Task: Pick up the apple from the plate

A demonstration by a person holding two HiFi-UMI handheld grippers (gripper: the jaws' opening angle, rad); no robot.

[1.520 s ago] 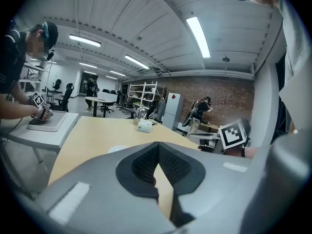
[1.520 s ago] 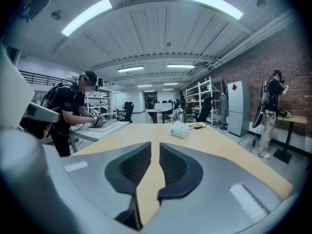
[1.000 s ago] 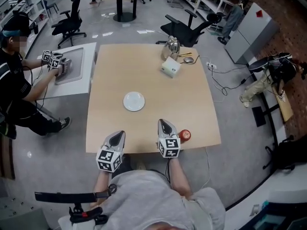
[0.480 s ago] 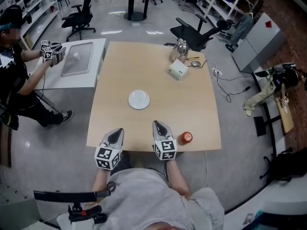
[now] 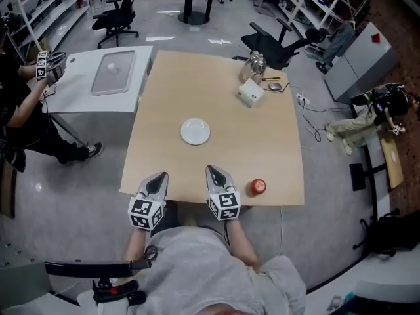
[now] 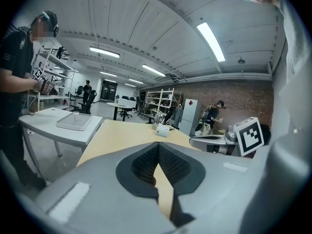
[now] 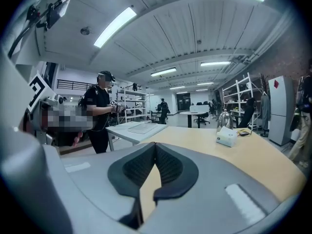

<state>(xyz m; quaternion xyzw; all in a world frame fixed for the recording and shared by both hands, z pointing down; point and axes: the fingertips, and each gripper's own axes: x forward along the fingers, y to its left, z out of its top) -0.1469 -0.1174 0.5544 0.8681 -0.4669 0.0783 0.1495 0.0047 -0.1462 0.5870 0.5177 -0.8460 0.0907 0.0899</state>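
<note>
A large workshop with grey floor, metal shelving and black office chairs surrounds a pale wooden desk [image 5: 216,110], at whose middle sits a white round plate [image 5: 195,131] with nothing on it. The small red apple [image 5: 257,186] lies on the bare desk, well apart from the plate, toward the person and off to the plate's right in the head view, close to the desk's near edge. The left gripper [image 5: 159,176] and the right gripper [image 5: 211,169] hover side by side over that near edge, on the person's side of the plate. Each gripper view shows its ribbed pads meeting at the tips with only desk behind them, so both are closed and empty. A second ago the right gripper was just beside the apple, its marker cube almost against it. Now it has drawn toward the plate's side and a clear strip of desk shows between it and the fruit, while the apple and plate have kept their places. Judged from this, the apple is already off the plate and released, and the hands look to be backing off, not reaching for it.
</note>
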